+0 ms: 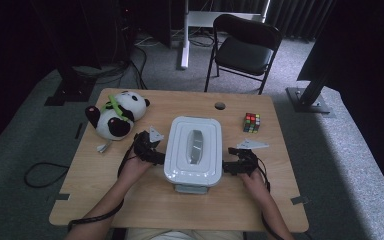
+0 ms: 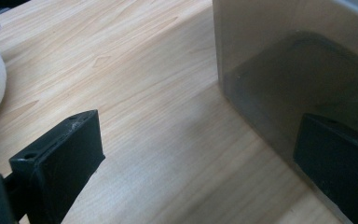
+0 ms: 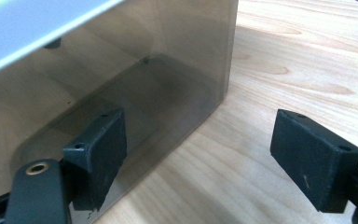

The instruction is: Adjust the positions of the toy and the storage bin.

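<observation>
So the lidded plastic box sat mid-table with the 2 grippers flanking it, left gripper and right gripper both spread wide with nothing clamped, each with 1 jaw right up against the box's translucent wall, panda plush off to the left.

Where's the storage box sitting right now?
In the high view the lidded storage box sits mid-table toward the person's edge, between the left gripper and right gripper, with the panda plush far-left.
</observation>
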### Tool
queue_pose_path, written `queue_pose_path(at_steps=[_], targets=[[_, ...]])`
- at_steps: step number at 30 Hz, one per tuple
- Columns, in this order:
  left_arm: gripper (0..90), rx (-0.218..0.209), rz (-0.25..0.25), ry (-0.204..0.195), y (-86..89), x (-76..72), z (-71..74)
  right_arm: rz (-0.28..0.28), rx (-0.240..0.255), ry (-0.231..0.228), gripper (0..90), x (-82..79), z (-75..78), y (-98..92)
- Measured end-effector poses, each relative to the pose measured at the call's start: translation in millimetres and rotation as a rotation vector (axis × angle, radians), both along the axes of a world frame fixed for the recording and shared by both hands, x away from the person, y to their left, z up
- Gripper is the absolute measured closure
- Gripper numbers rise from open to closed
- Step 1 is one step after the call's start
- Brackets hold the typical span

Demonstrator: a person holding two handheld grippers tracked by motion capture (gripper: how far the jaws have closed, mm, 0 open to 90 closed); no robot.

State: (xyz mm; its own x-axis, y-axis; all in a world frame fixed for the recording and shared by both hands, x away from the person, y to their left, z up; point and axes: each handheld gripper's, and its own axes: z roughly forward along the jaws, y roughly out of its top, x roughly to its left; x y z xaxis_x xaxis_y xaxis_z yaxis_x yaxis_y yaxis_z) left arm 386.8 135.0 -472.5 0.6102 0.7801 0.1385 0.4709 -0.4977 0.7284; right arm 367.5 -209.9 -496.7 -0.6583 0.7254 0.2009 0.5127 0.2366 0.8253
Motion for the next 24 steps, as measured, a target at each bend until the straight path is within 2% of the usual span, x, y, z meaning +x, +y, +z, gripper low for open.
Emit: queue_pose_path(at_steps=[11, 18, 21, 22, 24], targets=[[1.9, 0.020, -0.018, -0.003, -1.2, -22.8, 2.0, 0.021, 0.012, 0.007, 18.2, -15.0, -1.1, -2.3], [1.9, 0.031, -0.024, -0.003, -0.8, -29.9, 3.3, 0.035, 0.001, 0.007, 18.2, -20.2, 0.0, -2.4], [1.9, 0.008, -0.032, -0.004, 1.8, -31.9, 2.3, 0.036, 0.002, 0.007, 18.2, -22.2, -0.3, -3.0], [1.9, -0.014, -0.033, 0.000, 4.1, -32.0, 0.6, 0.035, 0.006, 0.009, 18.2, -22.9, -0.5, -3.2], [1.9, -0.017, -0.033, -0.002, 4.6, -32.4, 0.1, 0.035, 0.013, 0.012, 18.2, -23.4, -1.0, -3.3]])
